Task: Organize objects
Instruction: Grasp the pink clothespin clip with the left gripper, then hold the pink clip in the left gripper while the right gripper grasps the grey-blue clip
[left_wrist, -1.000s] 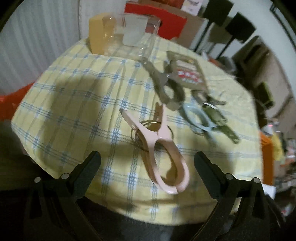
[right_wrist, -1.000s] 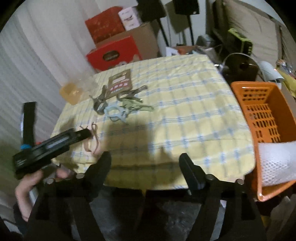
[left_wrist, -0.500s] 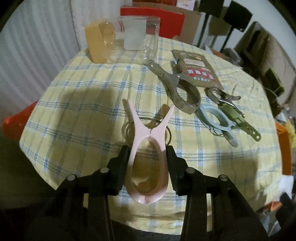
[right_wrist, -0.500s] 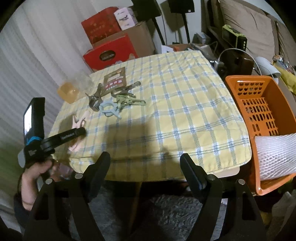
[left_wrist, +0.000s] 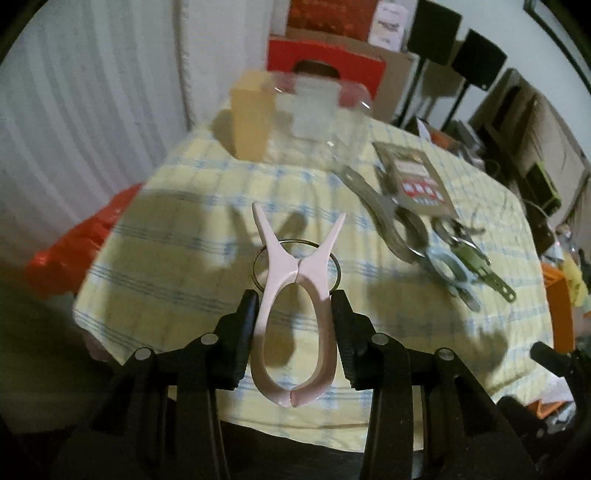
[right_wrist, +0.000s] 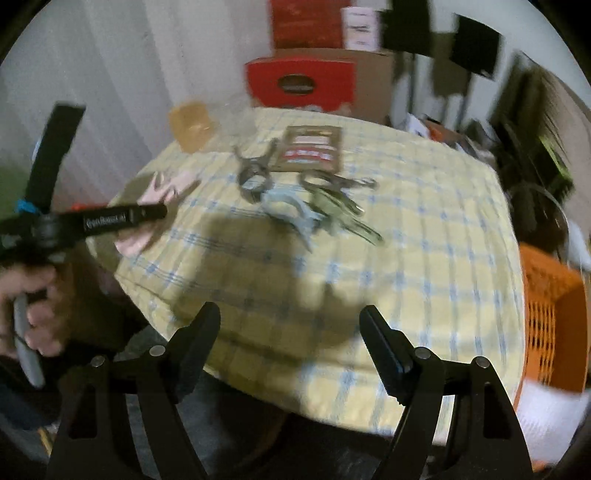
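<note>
Pink plastic clothes peg, a large one with a wire ring spring, sits clamped between the two black fingers of the left gripper, which press on its looped sides; its forked handles point away from the camera, and it is lifted above the near edge of the yellow checked tablecloth. Beyond it, at the far edge of the table, stands a clear plastic container with a yellowish block at its left end. To the right lie a grey metal peg, a pale blue peg and an olive green peg, clustered and overlapping, with a brown printed packet just behind them. From the right wrist view, heavily blurred, the right gripper has its fingers spread wide apart with nothing between them, near the front edge of the table. An orange plastic basket stands off the table's right side, and red cardboard boxes stand behind the table.
</note>
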